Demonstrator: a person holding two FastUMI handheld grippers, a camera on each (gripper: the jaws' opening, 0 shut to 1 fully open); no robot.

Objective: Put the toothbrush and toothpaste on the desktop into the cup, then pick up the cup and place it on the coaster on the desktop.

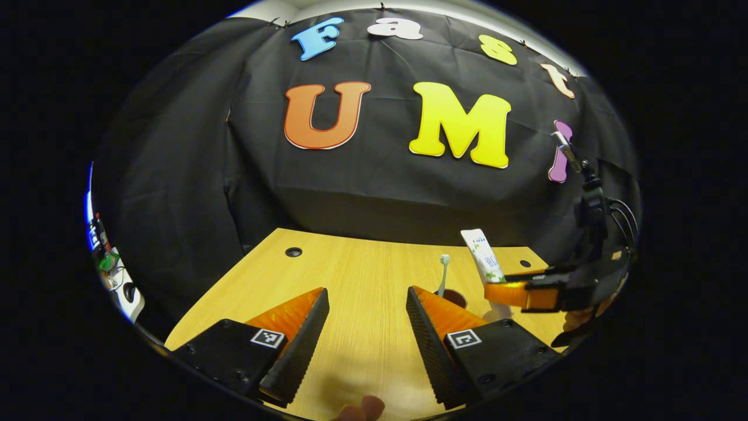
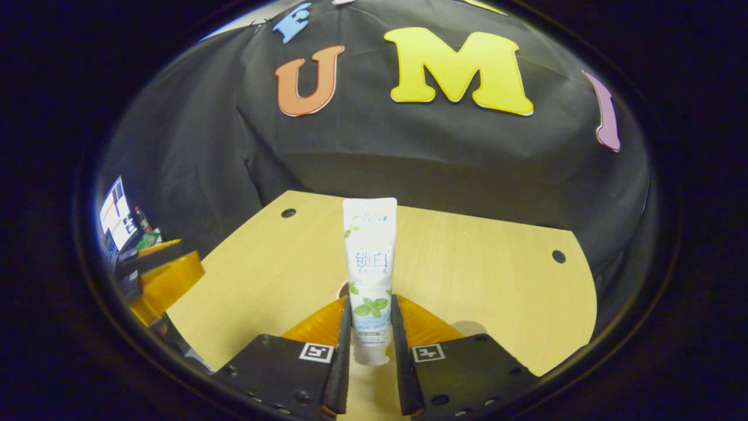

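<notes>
The wooden desk spreads below both grippers. In the left gripper view, the left gripper hangs over bare wood, its fingers spread wide apart with nothing between them. The right gripper pinches the toothpaste near its cap end, tube upright above the desk. The cup sits behind the left gripper's finger, with the toothbrush standing in it.
</notes>
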